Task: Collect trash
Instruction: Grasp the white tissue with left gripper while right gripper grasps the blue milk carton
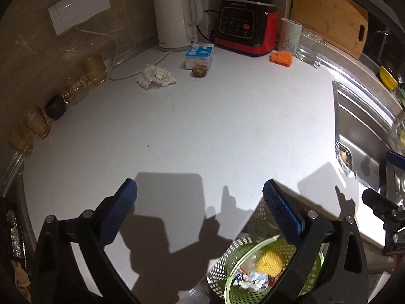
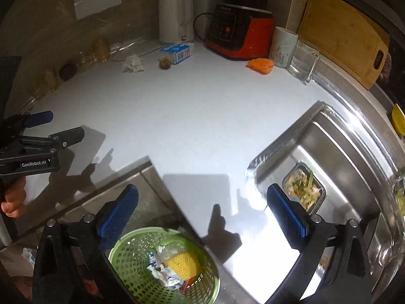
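Upper frame, counter: one tissue wad [image 1: 156, 76], one milk carton [image 1: 199, 55], one orange foam net [image 1: 281, 58]; left gripper [image 1: 200, 197] and right gripper [image 2: 202, 200] both spread, empty.

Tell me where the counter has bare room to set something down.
The broad middle of the white counter is bare, from the sink across to the jars on the left. The back edge is crowded: tissue, milk carton, kettle, blender, orange net, glass.

White worktop [image 1: 202, 131]: crumpled tissue [image 1: 156, 76], milk carton [image 1: 199, 56], brown fruit [image 1: 199, 71], orange foam net [image 1: 281, 58], kettle [image 1: 177, 16], blender [image 1: 246, 29], cup [image 1: 289, 38], glass mug [image 1: 310, 48] along back.
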A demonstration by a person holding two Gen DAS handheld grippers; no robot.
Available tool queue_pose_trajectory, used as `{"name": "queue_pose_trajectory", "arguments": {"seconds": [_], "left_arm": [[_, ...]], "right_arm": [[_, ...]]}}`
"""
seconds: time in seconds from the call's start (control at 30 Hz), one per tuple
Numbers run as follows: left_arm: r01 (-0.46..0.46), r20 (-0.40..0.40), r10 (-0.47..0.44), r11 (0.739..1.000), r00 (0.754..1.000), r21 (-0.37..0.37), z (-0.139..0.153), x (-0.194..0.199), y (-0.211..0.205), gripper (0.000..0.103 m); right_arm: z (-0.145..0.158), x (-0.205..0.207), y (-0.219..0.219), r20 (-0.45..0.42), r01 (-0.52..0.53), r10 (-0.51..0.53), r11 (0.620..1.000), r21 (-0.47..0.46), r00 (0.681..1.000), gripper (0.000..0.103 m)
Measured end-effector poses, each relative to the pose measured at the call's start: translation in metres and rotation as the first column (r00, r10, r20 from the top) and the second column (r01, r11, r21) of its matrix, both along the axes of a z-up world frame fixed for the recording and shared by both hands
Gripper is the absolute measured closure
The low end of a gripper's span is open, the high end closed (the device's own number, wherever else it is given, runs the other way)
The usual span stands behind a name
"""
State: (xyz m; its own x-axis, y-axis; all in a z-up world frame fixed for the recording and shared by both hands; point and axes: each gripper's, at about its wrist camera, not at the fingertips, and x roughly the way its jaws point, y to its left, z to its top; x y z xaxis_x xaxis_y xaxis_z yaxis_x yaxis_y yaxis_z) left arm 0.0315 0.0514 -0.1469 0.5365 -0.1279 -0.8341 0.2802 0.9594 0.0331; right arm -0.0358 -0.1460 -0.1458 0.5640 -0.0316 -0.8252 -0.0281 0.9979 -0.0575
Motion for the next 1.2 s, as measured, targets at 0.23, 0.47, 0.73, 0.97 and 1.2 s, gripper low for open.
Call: {"name": "queue_pose_trajectory", "arguments": {"seconds": [0.23,0.47,0.73,0.97,1.2], "left_arm": [[-0.162,-0.005,0.162,0.986,0.987,-0.028,-0.011,0.090,-0.001,0.008],[-0.344,-0.014,0.344,0.938,0.939,-0.037,-0.035,0.180,0.017,0.008],[-0.450,-0.032,0.449,0.891,0.893,-0.060,-0.073,0.259,0.019,0.008],[-0.459,-0.058,0.456,0.887,0.888,-0.043,-0.102,0.294,0.004,0.018],[-0.465,-0.079,0.463,0.885,0.883,-0.016,-0.111,0.307,-0.001,0.071]], "right_arm": [[0.005,0.085,-0.019,0.024,-0.057,0.057,0.998,0.005,0.998,0.002],[-0.012,0.172,-0.020,0.023,-0.095,0.094,0.993,0.070,0.995,0.002],[-0.034,0.256,-0.013,0.031,-0.120,0.118,0.985,0.127,0.993,0.002],[-0.047,0.300,-0.004,0.035,-0.131,0.127,0.979,0.159,0.991,0.002],[-0.053,0.333,0.014,0.029,-0.122,0.119,0.979,0.161,0.992,0.002]]}}
